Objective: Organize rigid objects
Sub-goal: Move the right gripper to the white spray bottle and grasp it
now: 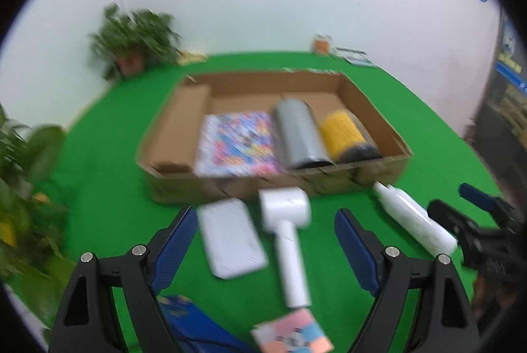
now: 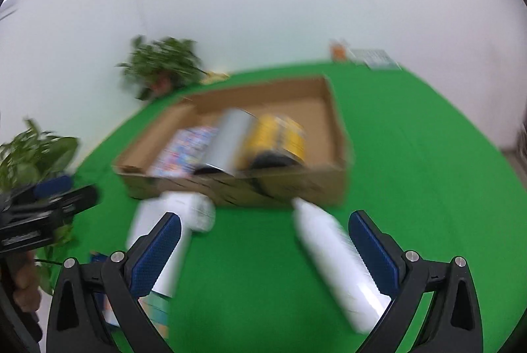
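Observation:
A shallow cardboard box (image 1: 372, 109) (image 2: 337, 122) on the green table holds a colourful flat pack (image 1: 237, 142), a grey cylinder (image 1: 299, 135) and a yellow can (image 1: 342, 129). In front of it lie a white flat case (image 1: 230, 237), a white hammer-shaped device (image 1: 286, 228) (image 2: 187, 211) and a white bottle (image 1: 415, 218) (image 2: 336, 251). My left gripper (image 1: 266, 237) is open above the case and device. My right gripper (image 2: 263, 241) is open, with the bottle beside its right finger. Both are empty.
A blue item (image 1: 184, 313) and a pink-blue card box (image 1: 293, 333) lie near the front edge. Potted plants (image 1: 135, 40) (image 1: 23, 181) stand at the back left and left. Small boxes (image 1: 342, 50) sit at the back right by the wall.

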